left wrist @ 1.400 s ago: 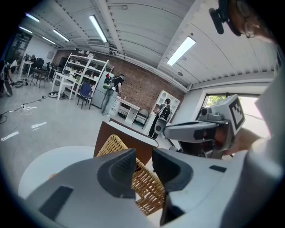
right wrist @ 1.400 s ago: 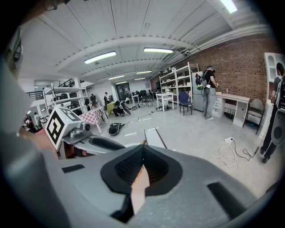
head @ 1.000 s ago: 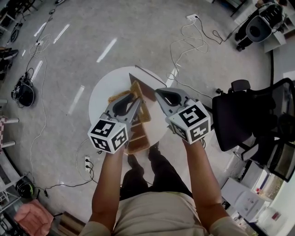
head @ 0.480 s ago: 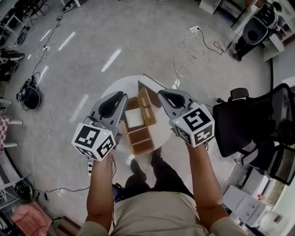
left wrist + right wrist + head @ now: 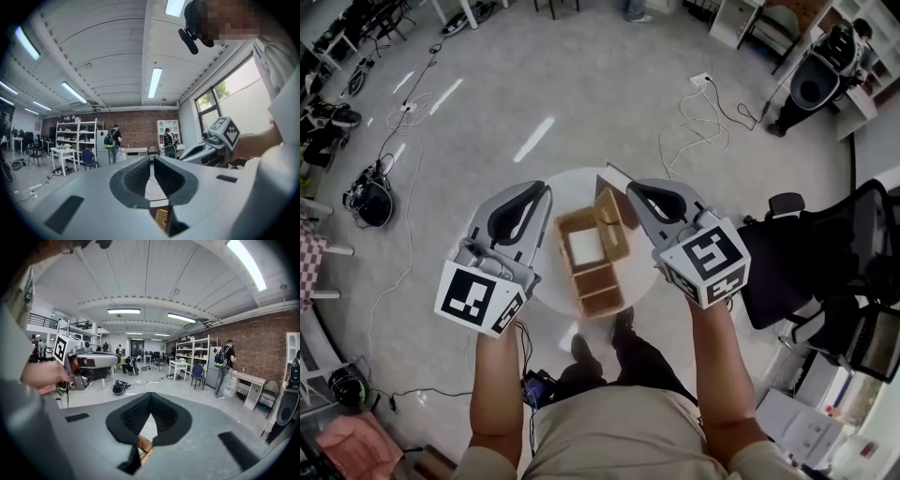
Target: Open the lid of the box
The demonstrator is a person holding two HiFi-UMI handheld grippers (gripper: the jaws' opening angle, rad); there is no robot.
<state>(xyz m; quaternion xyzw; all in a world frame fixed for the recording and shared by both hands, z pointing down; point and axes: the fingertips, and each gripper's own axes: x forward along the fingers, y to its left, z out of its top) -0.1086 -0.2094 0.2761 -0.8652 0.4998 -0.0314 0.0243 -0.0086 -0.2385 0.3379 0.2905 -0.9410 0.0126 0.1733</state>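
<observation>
Box [image 5: 592, 281] whole only in head view

I can't make out any readable text, number, brand or sign from here. The only printed marks are black-and-white square patterns on the left marker cube [image 5: 480, 298] and the right marker cube [image 5: 705, 262], with no letters.
</observation>
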